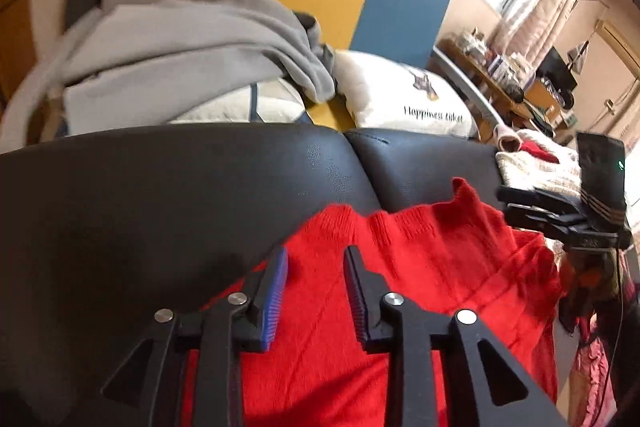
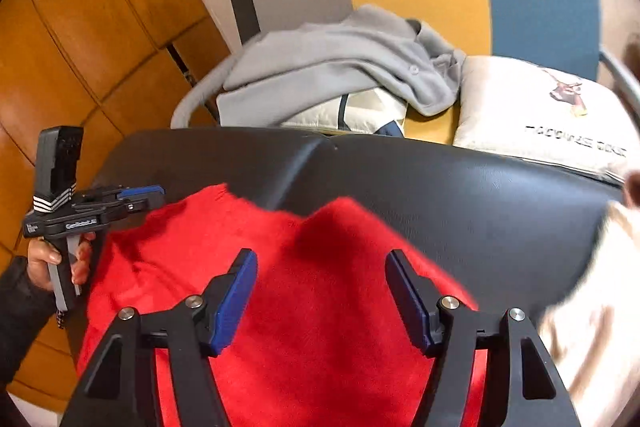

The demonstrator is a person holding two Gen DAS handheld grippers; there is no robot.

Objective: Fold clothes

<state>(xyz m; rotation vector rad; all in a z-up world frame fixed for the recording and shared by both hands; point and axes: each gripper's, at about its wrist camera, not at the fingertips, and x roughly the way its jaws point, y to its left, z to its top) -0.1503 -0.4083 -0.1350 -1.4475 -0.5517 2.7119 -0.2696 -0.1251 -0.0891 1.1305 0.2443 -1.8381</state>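
Left wrist view: the left gripper (image 1: 316, 267) hovers just over the red sweater (image 1: 400, 287), jaws parted with nothing between them. Right wrist view: the right gripper (image 2: 320, 275) is likewise spread wide and empty above the same red sweater (image 2: 320, 327). The garment lies crumpled on the black padded surface (image 2: 460, 195), its far edge ragged and uneven. Both tools point forward and slightly down, side by side; the person's left hand (image 2: 52, 259) wraps the left tool's handle. Risk, as a judgement: closing on the loose knit mid-panel could pinch several layers, so a lift would drag the bunch rather than spread it. Beyond, a cream garment (image 2: 592, 307) lies at the right edge, then a grey hoodie (image 2: 340, 67) and a printed pillow (image 2: 540, 107) on the bench.
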